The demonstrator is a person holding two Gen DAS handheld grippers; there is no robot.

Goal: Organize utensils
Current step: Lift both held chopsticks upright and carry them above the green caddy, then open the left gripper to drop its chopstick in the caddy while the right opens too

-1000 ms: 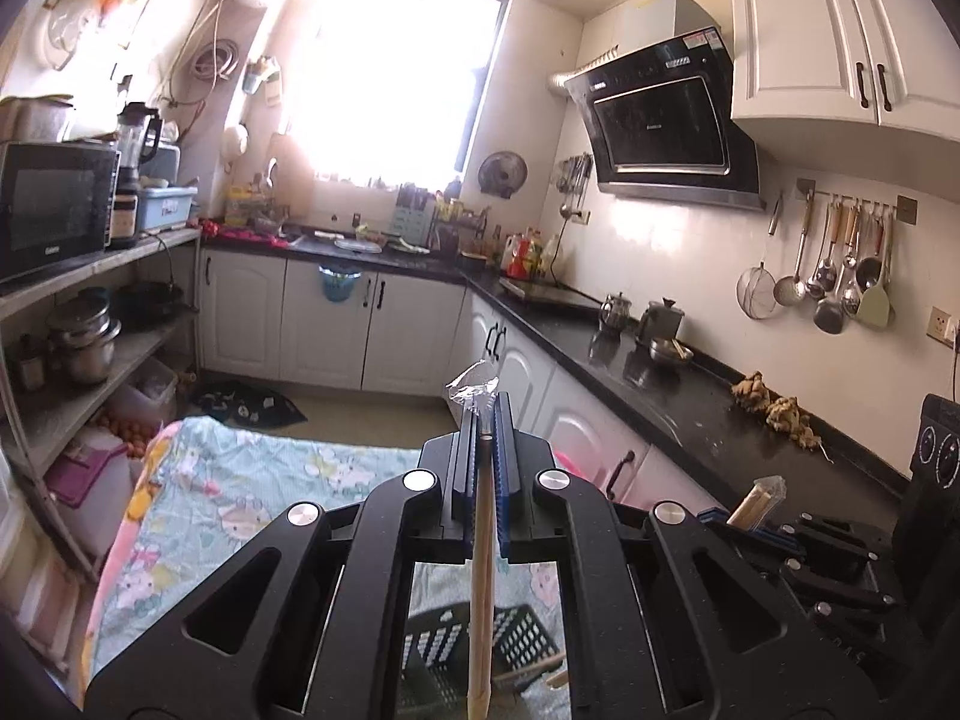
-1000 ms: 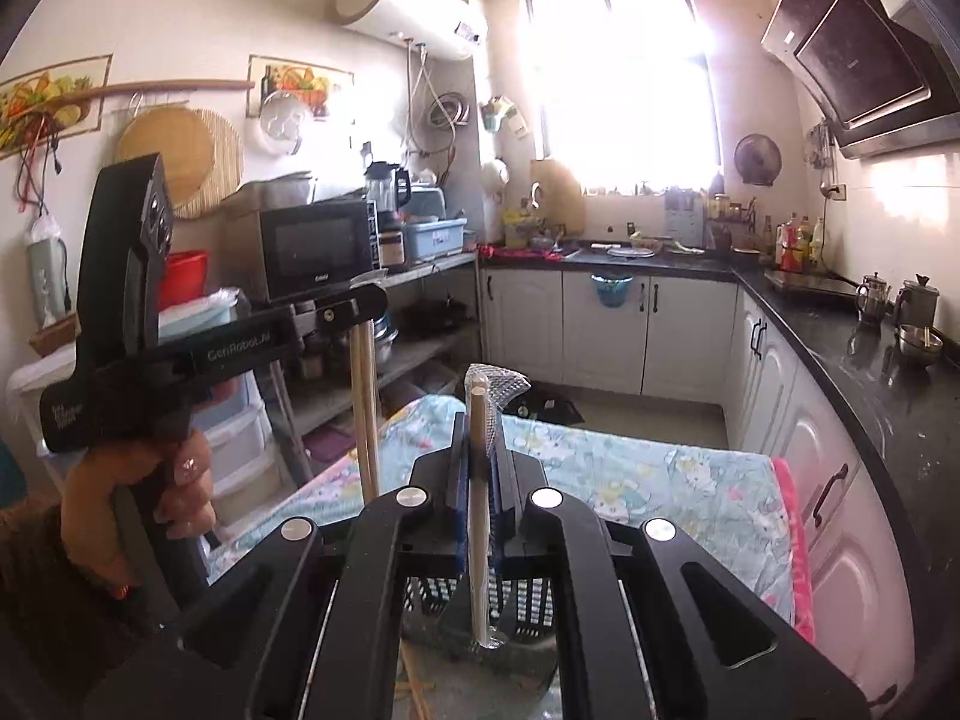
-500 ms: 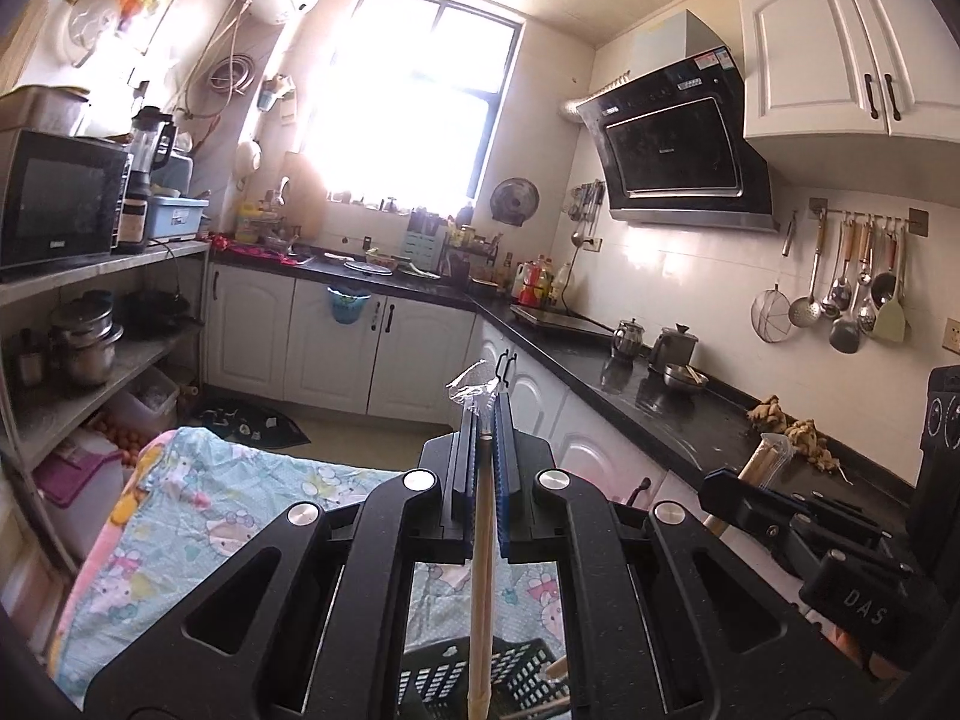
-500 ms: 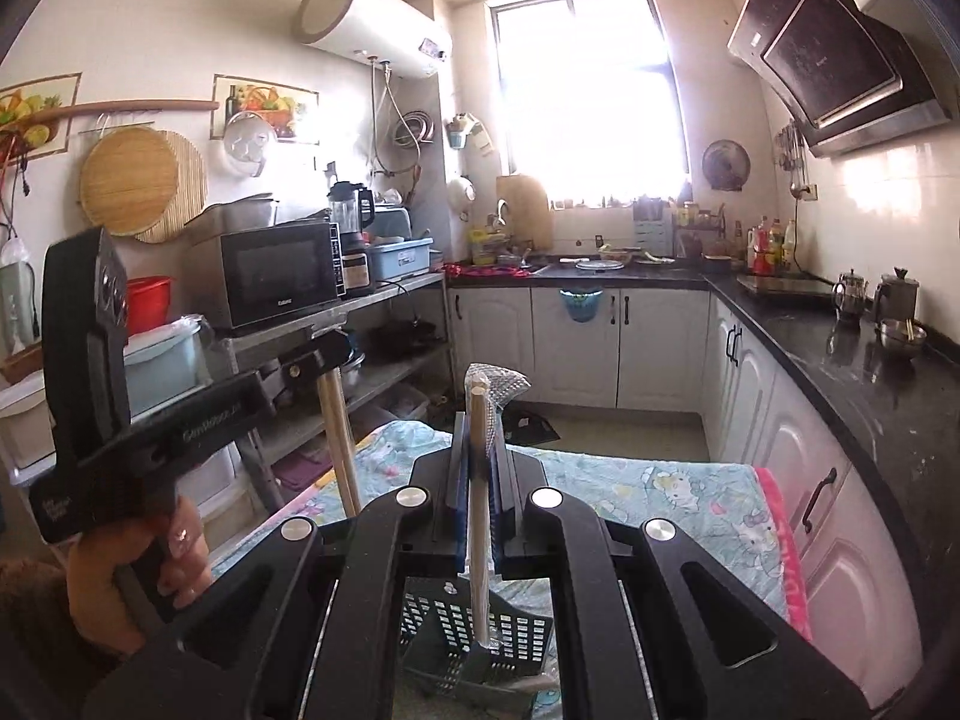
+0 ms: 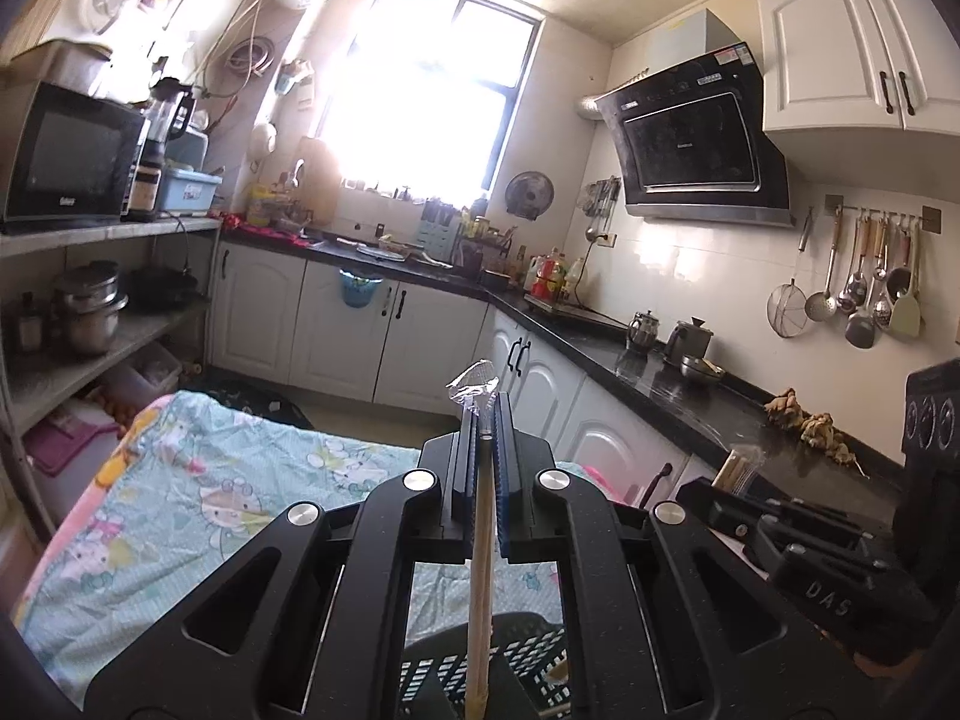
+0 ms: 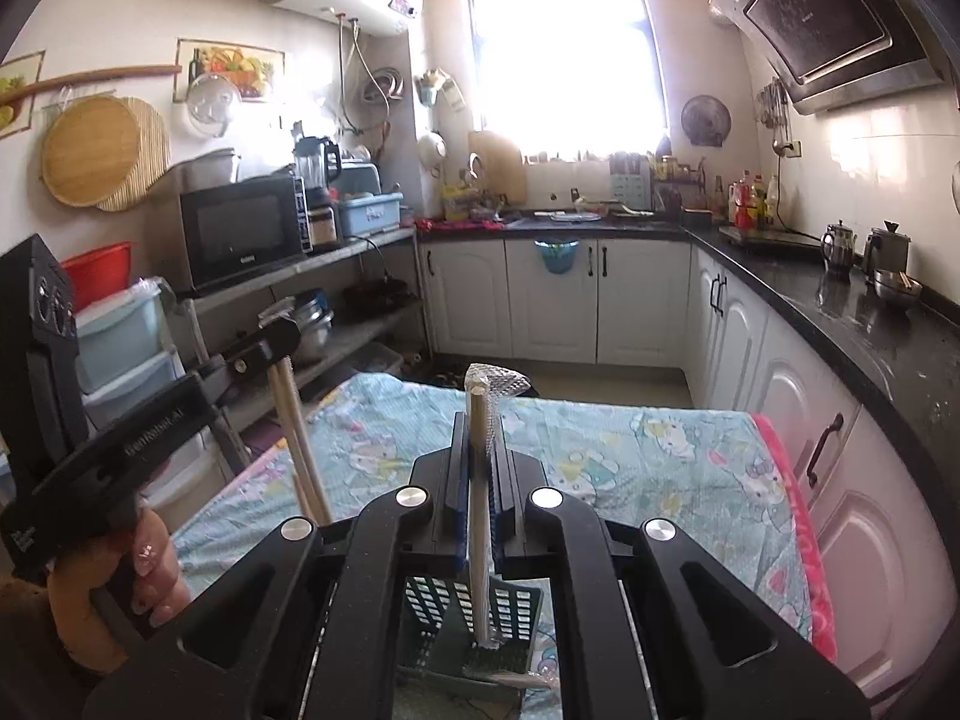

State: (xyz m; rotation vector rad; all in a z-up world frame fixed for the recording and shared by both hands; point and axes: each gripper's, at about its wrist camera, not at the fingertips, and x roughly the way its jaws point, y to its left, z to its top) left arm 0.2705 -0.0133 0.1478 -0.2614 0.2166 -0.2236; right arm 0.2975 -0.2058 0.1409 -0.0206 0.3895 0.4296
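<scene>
Lowered since a second ago: left gripper (image 5: 485,420) and right gripper (image 6: 480,438), each clamped on wrapped chopsticks (image 6: 478,516) held upright. Hanging just above black slotted basket (image 6: 474,618) near front edge of patterned tablecloth (image 6: 630,462).

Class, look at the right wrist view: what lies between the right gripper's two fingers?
A wrapped pair of chopsticks stands upright, clamped in the right gripper, lower end over the dark slotted basket; right wrist view.

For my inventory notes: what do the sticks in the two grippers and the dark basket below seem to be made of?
Sticks: pale matte wood or bamboo, probably chopsticks; clear crinkled plastic wrap glints at their tops. Basket: dark, likely moulded plastic, judging by its even slotted walls.
</scene>
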